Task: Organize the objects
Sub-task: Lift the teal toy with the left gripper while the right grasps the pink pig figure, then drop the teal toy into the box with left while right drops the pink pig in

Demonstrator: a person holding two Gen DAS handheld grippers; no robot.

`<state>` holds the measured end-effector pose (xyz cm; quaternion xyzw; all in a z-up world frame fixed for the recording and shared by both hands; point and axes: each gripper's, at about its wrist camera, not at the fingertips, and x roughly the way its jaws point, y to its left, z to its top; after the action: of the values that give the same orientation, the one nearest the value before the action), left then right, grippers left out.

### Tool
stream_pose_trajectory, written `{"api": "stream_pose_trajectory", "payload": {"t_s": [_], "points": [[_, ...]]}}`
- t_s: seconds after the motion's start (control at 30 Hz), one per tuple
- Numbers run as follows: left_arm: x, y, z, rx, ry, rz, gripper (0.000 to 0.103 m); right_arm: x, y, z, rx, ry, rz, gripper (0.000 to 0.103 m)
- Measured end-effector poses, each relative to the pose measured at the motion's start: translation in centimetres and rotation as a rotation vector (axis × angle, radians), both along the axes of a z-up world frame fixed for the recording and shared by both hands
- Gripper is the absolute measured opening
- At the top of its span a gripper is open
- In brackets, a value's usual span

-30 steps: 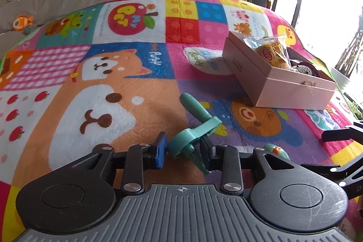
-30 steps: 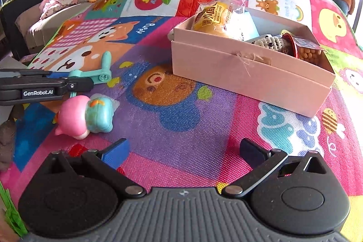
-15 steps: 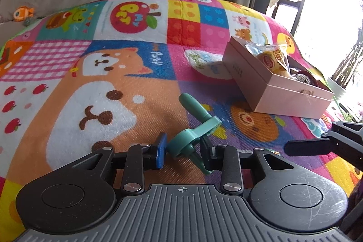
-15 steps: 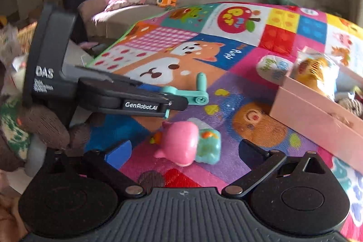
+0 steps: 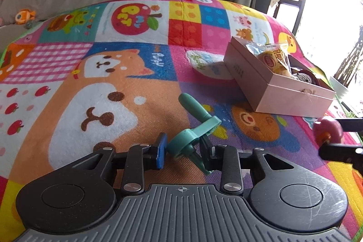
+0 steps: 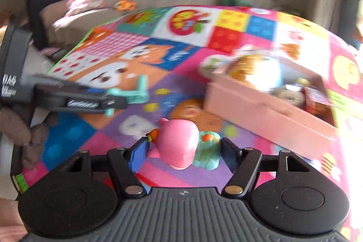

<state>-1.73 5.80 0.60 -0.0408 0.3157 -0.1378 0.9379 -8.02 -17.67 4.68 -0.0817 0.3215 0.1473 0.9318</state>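
Observation:
My left gripper is shut on a teal crank-shaped handle, which sticks forward and up over the colourful play mat. In the blurred right wrist view, a pink and teal toy figure sits between the closing jaws of my right gripper, and both pads touch its sides. The left wrist view shows that pink toy at the far right edge, caught between the right gripper's dark fingers. The left gripper with the teal handle shows to the left.
An open pink box stands on the mat to the right, holding a yellow snack packet and other small items. A sofa with plush toys runs along the back. A bright window lies at the right. A sleeve shows at the left.
The right gripper swung left over the pink toy, its jaws narrowed onto the toy, and it rose with the toy. The left gripper kept still with the teal handle.

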Motion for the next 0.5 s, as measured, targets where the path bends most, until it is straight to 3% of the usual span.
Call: {"api": "stream_pose_trajectory", "payload": {"t_s": [0.07, 0.3, 0.5], "points": [[-0.6, -0.6, 0.3, 0.007, 0.010, -0.017, 0.035, -0.3, -1.6, 0.3, 0.001, -0.011, -0.054, 0.069], [-3.4, -5.1, 2.7, 0.016, -0.015, -0.227, 0.035, -2.0, -5.3, -0.1, 0.023, -0.047, -0.158, 0.069], [0.2, -10.9, 8.7, 0.031, -0.183, -0.304, 0.035, -3.6, -7.0, -0.4, 0.070, -0.091, -0.171, 0.069]]}}
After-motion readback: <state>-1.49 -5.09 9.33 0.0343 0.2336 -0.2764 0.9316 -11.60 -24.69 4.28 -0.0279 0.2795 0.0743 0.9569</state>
